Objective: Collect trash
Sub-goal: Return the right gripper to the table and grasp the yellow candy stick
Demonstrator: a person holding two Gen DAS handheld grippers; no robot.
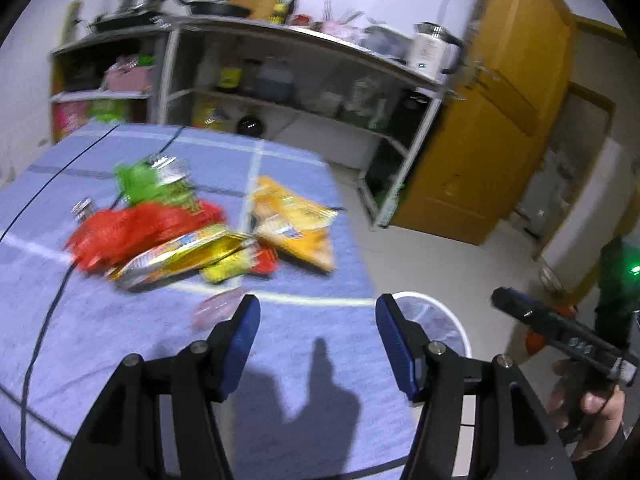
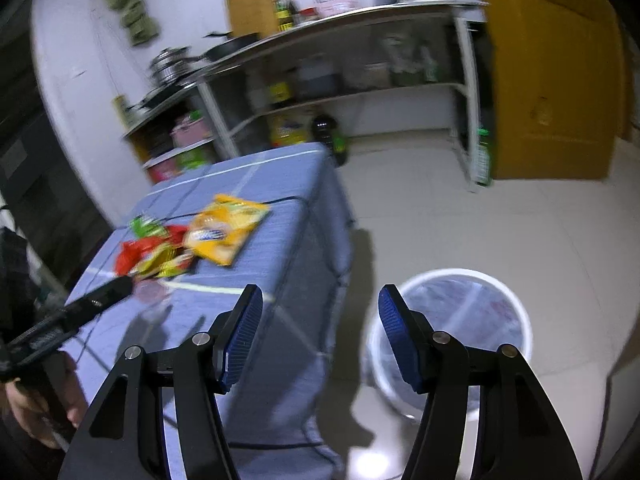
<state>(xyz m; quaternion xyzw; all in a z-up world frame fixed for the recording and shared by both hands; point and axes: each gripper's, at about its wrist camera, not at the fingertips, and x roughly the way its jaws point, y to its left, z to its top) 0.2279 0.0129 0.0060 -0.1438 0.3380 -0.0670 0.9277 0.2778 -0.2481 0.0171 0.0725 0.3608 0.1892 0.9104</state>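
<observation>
Several snack wrappers lie in a pile on the blue-clothed table (image 1: 280, 352): a red one (image 1: 132, 232), a green one (image 1: 148, 184), a yellow-orange bag (image 1: 296, 224), a yellow-silver one (image 1: 180, 260) and a pink one (image 1: 216, 308). The pile also shows in the right wrist view (image 2: 216, 232). A white bin (image 2: 516, 312) with a clear liner stands on the floor right of the table; its rim shows in the left wrist view (image 1: 432, 304). My left gripper (image 1: 316, 316) is open and empty above the table's near part. My right gripper (image 2: 320, 308) is open and empty, between table edge and bin.
A metal shelf unit (image 1: 280, 80) with pots, bottles and boxes stands behind the table. A yellow wooden door (image 1: 492, 128) is to the right. The tiled floor (image 2: 460, 220) spreads around the bin. The table's blue cloth (image 2: 304, 220) hangs down its side.
</observation>
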